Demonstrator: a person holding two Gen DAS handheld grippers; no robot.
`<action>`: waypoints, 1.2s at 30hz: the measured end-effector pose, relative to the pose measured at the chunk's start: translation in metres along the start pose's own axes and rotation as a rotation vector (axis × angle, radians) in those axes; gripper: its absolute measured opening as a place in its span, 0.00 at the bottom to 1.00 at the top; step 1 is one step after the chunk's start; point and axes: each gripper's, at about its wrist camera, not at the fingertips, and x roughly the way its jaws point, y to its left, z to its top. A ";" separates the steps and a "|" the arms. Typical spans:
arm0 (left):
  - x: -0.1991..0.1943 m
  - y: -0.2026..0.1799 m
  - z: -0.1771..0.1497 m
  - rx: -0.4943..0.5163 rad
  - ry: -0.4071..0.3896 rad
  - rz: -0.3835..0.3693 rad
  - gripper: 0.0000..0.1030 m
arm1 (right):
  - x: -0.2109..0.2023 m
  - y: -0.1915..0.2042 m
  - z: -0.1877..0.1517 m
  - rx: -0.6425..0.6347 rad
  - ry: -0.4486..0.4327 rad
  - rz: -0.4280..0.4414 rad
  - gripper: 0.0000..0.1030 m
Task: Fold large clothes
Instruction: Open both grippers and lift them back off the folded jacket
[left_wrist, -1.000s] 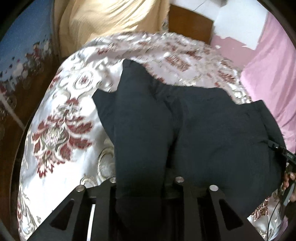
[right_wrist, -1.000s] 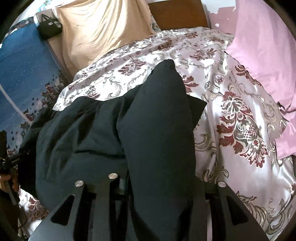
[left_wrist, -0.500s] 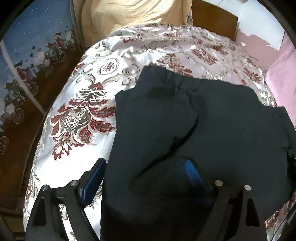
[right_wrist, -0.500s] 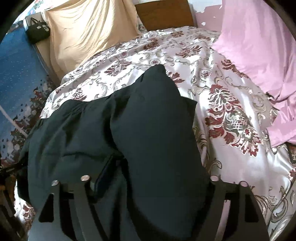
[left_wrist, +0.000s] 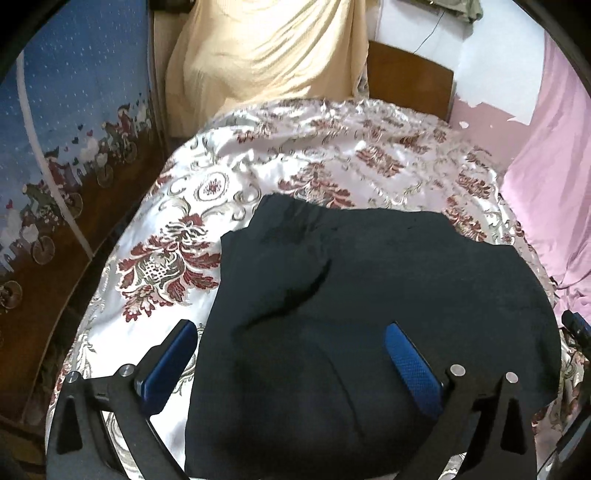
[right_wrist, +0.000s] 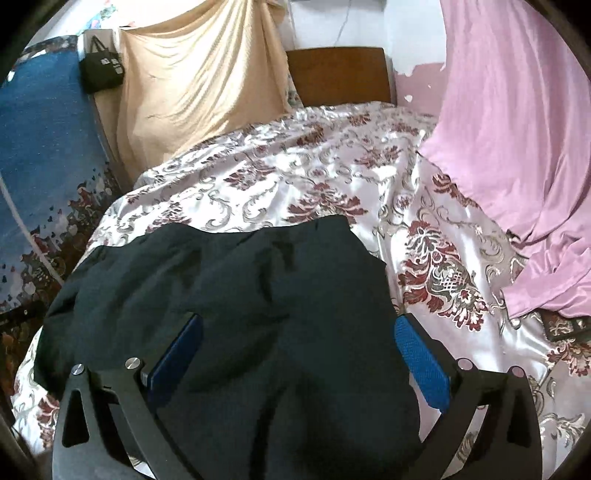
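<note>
Floral bedspread (left_wrist: 207, 192) bears dark garment (left_wrist: 369, 295); both grippers' jaws spread.

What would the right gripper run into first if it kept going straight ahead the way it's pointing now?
Most likely the dark garment: it lies between the open fingers of the right gripper and spreads ahead of them. Beyond it lies the floral bedspread; depth is hard to judge.

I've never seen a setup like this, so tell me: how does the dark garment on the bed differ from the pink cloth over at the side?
The dark garment is near-black and matte; the pink cloth is pale with a soft sheen. The dark garment lies in a folded bundle on the patterned bedspread; the pink cloth drapes down from above, with only its lower end on the bedspread. Only the dark garment lies between open gripper fingers. Both are plain, unpatterned fabric.
</note>
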 end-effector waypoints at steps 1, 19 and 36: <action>-0.007 -0.003 -0.003 0.007 -0.020 -0.004 1.00 | -0.006 0.003 -0.001 -0.006 -0.012 0.001 0.99; -0.124 -0.022 -0.058 0.035 -0.251 -0.030 1.00 | -0.130 0.044 -0.039 -0.073 -0.232 0.036 0.99; -0.190 -0.034 -0.112 0.088 -0.428 -0.015 1.00 | -0.209 0.064 -0.090 -0.070 -0.390 0.047 0.99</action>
